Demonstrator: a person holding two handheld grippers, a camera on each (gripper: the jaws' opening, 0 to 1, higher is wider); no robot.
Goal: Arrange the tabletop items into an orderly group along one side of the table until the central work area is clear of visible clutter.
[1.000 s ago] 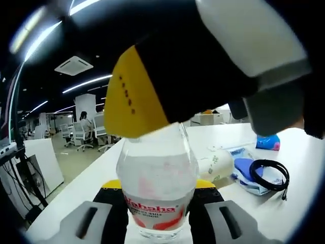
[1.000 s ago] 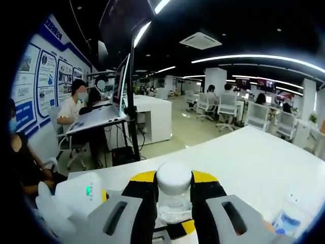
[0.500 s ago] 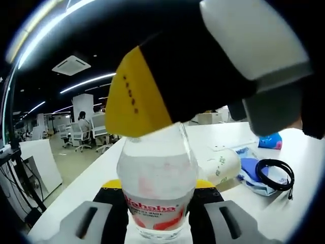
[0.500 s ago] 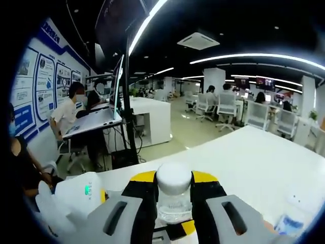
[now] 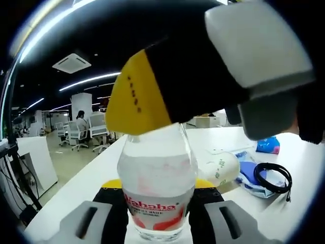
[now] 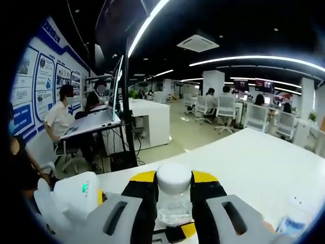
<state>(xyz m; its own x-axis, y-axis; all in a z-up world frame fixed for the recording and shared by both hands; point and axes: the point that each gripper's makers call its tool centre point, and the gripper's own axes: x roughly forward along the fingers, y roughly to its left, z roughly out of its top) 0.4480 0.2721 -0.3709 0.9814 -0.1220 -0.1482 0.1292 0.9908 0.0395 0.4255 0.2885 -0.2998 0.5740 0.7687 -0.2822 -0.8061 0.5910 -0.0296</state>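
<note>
Both tongs on one bottle

We held the bottle point(image 5: 157, 185) upright over the desk point(image 5: 299, 168) edge, left tongs point(image 5: 157, 216) clamping its body, right tongs point(image 6: 174, 216) pinching its cap point(image 6: 174, 177), probably for steadiness; cup point(image 5: 219, 166) and cable point(image 5: 270, 175) lay beyond.

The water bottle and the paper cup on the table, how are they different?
The water bottle stands upright; the paper cup lies on its side. The bottle is clear with a red label; the cup is white with a faint green print. The bottle sits between the left gripper jaws; nothing holds the cup. Both are on the white table.
</note>
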